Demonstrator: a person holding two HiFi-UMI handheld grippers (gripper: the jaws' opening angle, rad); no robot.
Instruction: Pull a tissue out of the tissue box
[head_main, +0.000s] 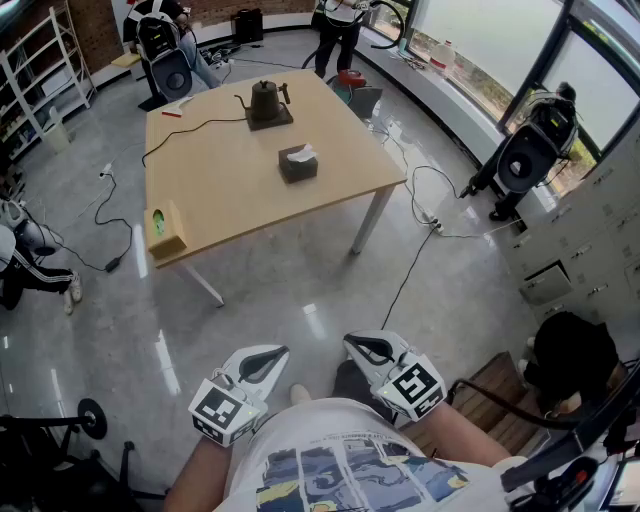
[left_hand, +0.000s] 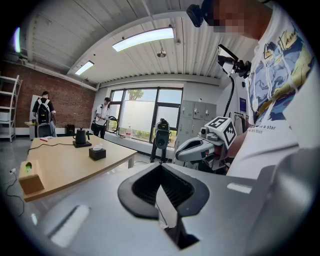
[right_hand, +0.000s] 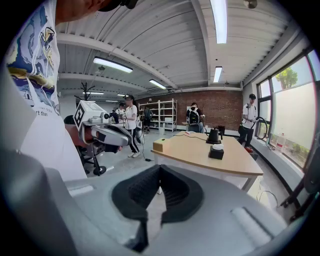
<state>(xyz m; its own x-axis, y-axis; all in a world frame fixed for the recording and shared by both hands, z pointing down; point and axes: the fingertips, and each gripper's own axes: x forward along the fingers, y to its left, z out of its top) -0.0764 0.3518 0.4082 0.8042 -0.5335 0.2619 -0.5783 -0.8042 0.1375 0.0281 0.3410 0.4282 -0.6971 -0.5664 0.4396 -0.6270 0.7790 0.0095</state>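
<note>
The tissue box (head_main: 298, 165) sits near the middle of the worktop (head_main: 220, 190), well apart from both claws and far ahead of them across a stretch of bare floor. A white tissue (head_main: 301, 152) stands up out of its top, with the kettle (head_main: 266, 103) just beyond it toward the far edge. The box's longer side seems to run roughly left to right in the head view. The left claw (head_main: 262, 362) and the right claw (head_main: 365, 349) are held close to the person's body. Each is toed inward, so the box lies off to the left of the left claw's line and off to the right of the right claw's line. It looks slightly nearer the left claw's side, though neither is within reach. Both claws have their jaws closed tip to tip, with nothing between them and touching nothing. Any pull on the tissue first needs an approach to the worktop and an opened claw.
</note>
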